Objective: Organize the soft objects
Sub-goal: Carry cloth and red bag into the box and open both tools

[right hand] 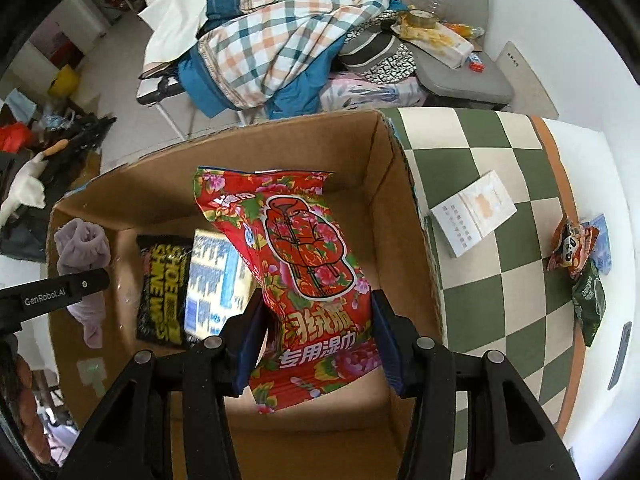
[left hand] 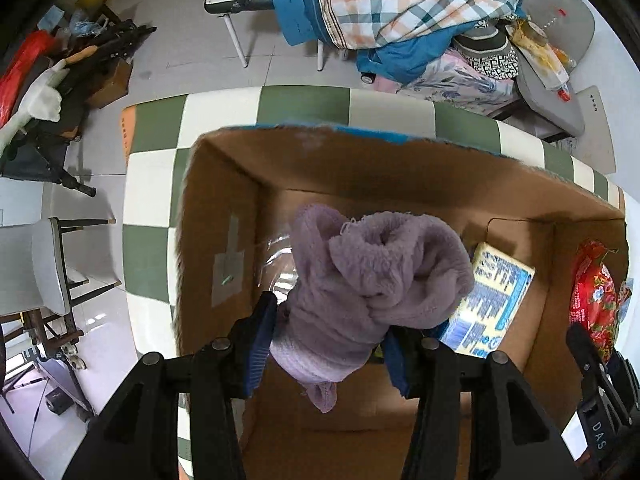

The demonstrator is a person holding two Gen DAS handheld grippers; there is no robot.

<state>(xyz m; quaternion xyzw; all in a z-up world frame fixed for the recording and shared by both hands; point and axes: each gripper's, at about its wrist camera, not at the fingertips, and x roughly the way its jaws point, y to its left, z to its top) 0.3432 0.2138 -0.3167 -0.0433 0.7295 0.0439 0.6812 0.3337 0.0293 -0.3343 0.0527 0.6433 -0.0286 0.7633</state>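
Observation:
My left gripper (left hand: 328, 320) is shut on a fluffy purple cloth (left hand: 372, 276) and holds it over the open cardboard box (left hand: 224, 208). My right gripper (right hand: 316, 320) is shut on a red floral wet-wipes pack (right hand: 308, 268) and holds it over the same box (right hand: 404, 216). The purple cloth (right hand: 82, 248) and the left gripper's arm show at the left of the right wrist view. The red pack (left hand: 596, 296) shows at the right of the left wrist view. A yellow-blue pack (left hand: 488, 300) and a black shoe-wipes pack (right hand: 162, 288) lie on the box floor.
The box stands on a green-and-white checked table (right hand: 492, 280). On the table to the right lie a white booklet (right hand: 472, 212), a panda snack bag (right hand: 570, 248) and a green bag (right hand: 588, 304). Chairs piled with checked bedding (right hand: 280, 36) stand behind.

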